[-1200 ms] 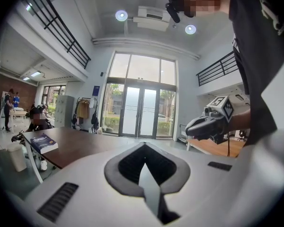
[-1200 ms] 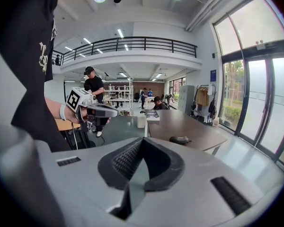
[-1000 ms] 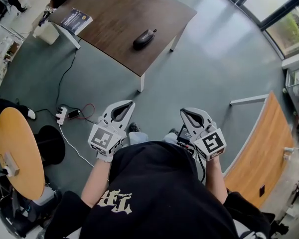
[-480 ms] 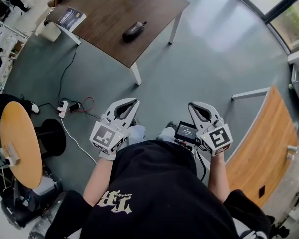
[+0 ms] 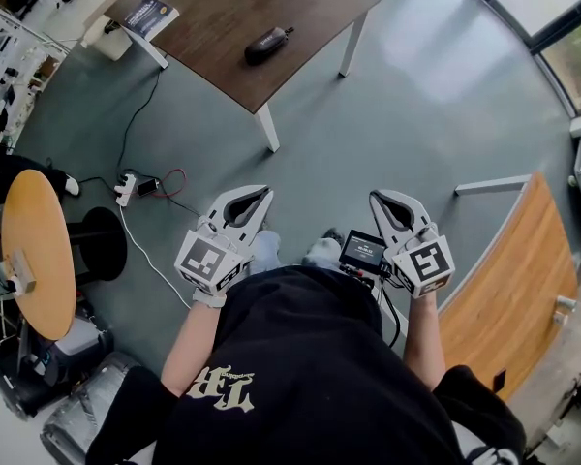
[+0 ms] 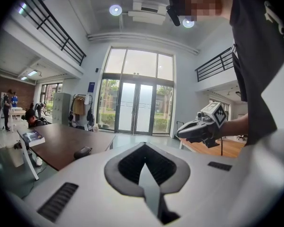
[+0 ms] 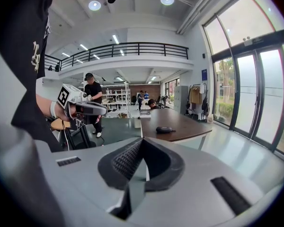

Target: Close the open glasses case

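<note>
The dark glasses case (image 5: pixel 268 45) lies on the brown table (image 5: pixel 223 3) far ahead of me. It also shows small in the left gripper view (image 6: pixel 83 152) and in the right gripper view (image 7: pixel 165 129). Whether its lid stands open I cannot tell at this distance. My left gripper (image 5: pixel 261 193) and right gripper (image 5: pixel 377 198) are held side by side before the person's body, above the floor and well short of the table. Both have their jaws closed tip to tip with nothing between them (image 6: pixel 143 145) (image 7: pixel 142 142). Each gripper view also catches the other gripper (image 6: pixel 199 129) (image 7: pixel 85 109).
A book (image 5: pixel 152 15) lies at the table's far left corner. A power strip with cables (image 5: pixel 126 190) is on the floor at left, beside a round wooden table (image 5: pixel 34 260). A wooden platform (image 5: pixel 513 289) runs along the right. Other people stand in the background.
In the head view the table, the case and the floor cables have drifted upward in the picture as the person moves. Both grippers keep the same shut, side-by-side pose.
</note>
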Demonstrator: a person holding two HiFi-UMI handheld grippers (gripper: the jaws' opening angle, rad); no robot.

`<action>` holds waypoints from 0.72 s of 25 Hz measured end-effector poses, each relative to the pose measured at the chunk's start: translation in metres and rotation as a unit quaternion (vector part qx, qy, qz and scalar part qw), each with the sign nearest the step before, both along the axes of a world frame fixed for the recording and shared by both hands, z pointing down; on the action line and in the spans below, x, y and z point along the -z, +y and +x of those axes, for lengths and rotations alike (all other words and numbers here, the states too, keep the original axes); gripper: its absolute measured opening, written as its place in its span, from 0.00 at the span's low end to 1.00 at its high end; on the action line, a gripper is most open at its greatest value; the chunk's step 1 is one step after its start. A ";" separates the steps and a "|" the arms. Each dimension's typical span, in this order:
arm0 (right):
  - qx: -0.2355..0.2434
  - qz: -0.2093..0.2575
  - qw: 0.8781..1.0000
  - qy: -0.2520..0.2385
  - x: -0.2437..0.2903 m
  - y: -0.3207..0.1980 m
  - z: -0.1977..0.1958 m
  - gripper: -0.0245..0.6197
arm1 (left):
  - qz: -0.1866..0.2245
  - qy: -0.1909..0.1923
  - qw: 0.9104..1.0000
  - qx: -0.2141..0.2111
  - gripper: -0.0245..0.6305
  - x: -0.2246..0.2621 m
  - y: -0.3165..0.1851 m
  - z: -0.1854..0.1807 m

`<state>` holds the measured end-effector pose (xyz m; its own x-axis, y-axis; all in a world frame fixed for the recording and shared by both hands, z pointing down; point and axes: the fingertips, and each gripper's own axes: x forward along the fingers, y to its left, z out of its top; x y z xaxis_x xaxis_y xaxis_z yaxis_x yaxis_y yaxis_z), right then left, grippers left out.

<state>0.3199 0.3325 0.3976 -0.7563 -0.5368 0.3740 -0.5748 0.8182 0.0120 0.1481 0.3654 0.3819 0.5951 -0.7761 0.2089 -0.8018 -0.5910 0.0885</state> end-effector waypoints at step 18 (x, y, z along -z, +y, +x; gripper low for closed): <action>0.001 0.002 1.000 0.009 -0.001 -0.010 0.013 0.02 | 0.000 0.004 1.000 0.009 0.05 -0.003 -0.006 0.008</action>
